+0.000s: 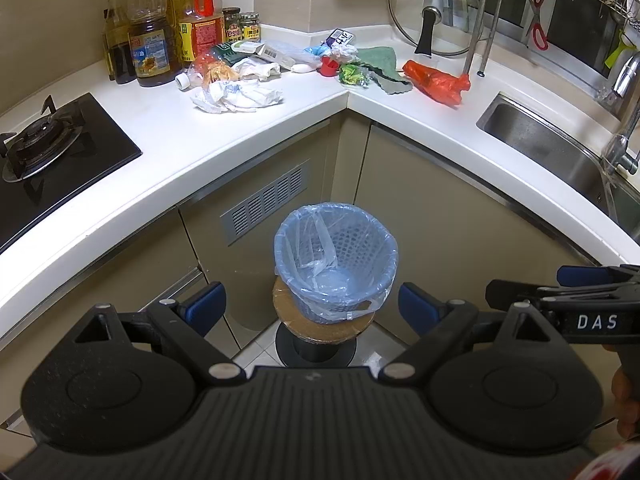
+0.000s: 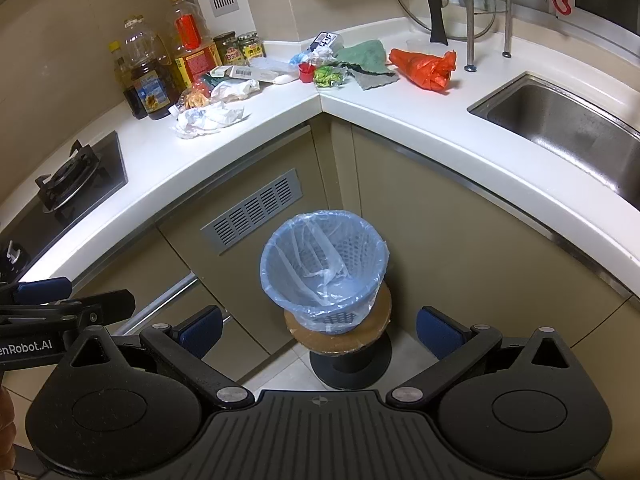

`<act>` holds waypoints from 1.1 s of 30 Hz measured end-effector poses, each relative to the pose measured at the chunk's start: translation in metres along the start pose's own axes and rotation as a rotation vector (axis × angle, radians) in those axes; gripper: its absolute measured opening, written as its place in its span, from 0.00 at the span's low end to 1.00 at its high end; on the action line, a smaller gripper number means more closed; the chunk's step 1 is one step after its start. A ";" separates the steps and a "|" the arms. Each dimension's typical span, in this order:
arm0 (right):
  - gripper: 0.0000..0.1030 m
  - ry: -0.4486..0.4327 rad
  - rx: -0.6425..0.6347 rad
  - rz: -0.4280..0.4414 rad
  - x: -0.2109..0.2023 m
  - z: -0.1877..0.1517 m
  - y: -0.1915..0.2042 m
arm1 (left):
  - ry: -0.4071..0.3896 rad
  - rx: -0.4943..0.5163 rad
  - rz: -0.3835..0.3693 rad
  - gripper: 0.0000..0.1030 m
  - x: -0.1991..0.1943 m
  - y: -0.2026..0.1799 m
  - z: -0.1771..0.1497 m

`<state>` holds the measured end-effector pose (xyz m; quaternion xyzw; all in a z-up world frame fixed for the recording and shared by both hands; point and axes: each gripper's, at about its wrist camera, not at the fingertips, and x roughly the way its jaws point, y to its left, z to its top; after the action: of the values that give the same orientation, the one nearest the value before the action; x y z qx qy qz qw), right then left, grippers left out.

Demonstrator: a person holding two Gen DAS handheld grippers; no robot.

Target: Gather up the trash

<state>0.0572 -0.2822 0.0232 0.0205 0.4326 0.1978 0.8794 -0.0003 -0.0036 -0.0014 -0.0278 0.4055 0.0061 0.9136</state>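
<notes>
A blue bin [image 1: 335, 264] lined with a clear bag stands on a round stool in the counter's corner; it also shows in the right wrist view [image 2: 324, 264] and looks empty. Trash lies on the white counter: crumpled white paper [image 1: 236, 96] [image 2: 210, 118], a crushed plastic bottle [image 1: 208, 70], a red plastic bag [image 1: 436, 80] [image 2: 424, 68], a green wrapper [image 1: 352, 74] [image 2: 328, 76] and a red cap [image 1: 330, 66]. My left gripper [image 1: 312, 308] is open and empty, above the bin's near side. My right gripper [image 2: 318, 328] is open and empty, also near the bin.
Oil and sauce bottles [image 1: 152, 40] stand at the back left. A gas hob [image 1: 48, 144] is at left, a steel sink [image 1: 560, 148] at right. A green cloth [image 1: 380, 60] and a glass pan lid [image 1: 436, 12] sit at the back corner.
</notes>
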 end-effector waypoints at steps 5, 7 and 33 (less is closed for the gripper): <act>1.00 -0.001 0.000 0.000 -0.001 0.000 0.000 | 0.001 0.000 -0.001 0.90 0.000 0.000 0.000; 1.00 -0.002 0.000 -0.001 -0.001 0.000 0.000 | 0.000 0.000 -0.001 0.90 0.000 0.000 0.000; 1.00 0.003 0.004 0.006 -0.007 0.008 -0.006 | -0.004 0.002 -0.003 0.90 -0.004 -0.007 0.008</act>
<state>0.0616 -0.2894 0.0320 0.0233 0.4344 0.1993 0.8781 0.0034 -0.0102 0.0071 -0.0273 0.4038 0.0042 0.9144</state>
